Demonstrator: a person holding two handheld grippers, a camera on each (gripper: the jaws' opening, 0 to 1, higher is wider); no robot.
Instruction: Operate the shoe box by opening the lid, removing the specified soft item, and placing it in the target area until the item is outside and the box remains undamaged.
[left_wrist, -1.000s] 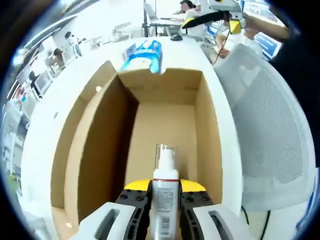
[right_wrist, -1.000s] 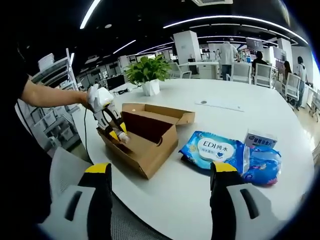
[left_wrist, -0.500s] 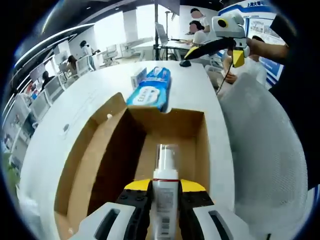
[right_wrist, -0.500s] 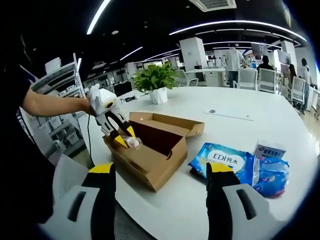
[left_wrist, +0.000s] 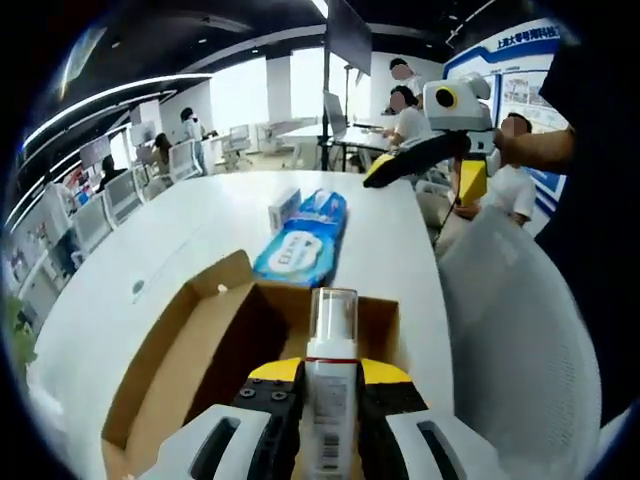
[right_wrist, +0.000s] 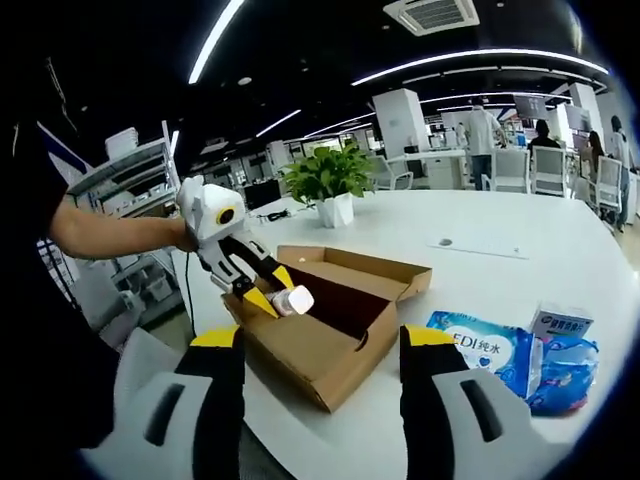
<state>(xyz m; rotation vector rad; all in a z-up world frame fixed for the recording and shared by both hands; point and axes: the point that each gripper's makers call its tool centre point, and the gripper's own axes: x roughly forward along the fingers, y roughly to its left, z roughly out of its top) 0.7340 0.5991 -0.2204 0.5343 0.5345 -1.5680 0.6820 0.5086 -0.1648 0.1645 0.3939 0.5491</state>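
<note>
1. Left gripper view: your left gripper (left_wrist: 329, 395), yellow-tipped with black pads, is clamped on a slim white pump bottle with a clear cap and a barcode label (left_wrist: 331, 352). The bottle stands upright between the jaws, above the open brown cardboard shoe box (left_wrist: 190, 345), whose lid flap lies folded out to one side.
2. Left gripper view: to finish this step well, lift until the bottle's base clears the box wall, then carry it over the bare round white table (left_wrist: 190, 235). Keep the squeeze steady, because a smooth, hard bottle is likely to slip. Avoid knocking the cardboard walls.
3. Left gripper view: beyond the box lies a blue soft pack of wet wipes (left_wrist: 302, 231) with a small white carton just beside it. Your right gripper (left_wrist: 432, 160) hangs well apart at the table's far edge.
4. Right gripper view: your right gripper (right_wrist: 320, 400) has its two yellow-topped jaws spread wide with nothing between them.
5. Right gripper view: the left gripper (right_wrist: 268, 292) holds the bottle (right_wrist: 294, 299) tilted, just over the box's near end. The box (right_wrist: 330, 335) looks whole and uncrushed.
6. Right gripper view: the wipes pack (right_wrist: 487, 347) rests on the table, well apart from the box. A potted green plant (right_wrist: 330, 178) stands behind.
</note>
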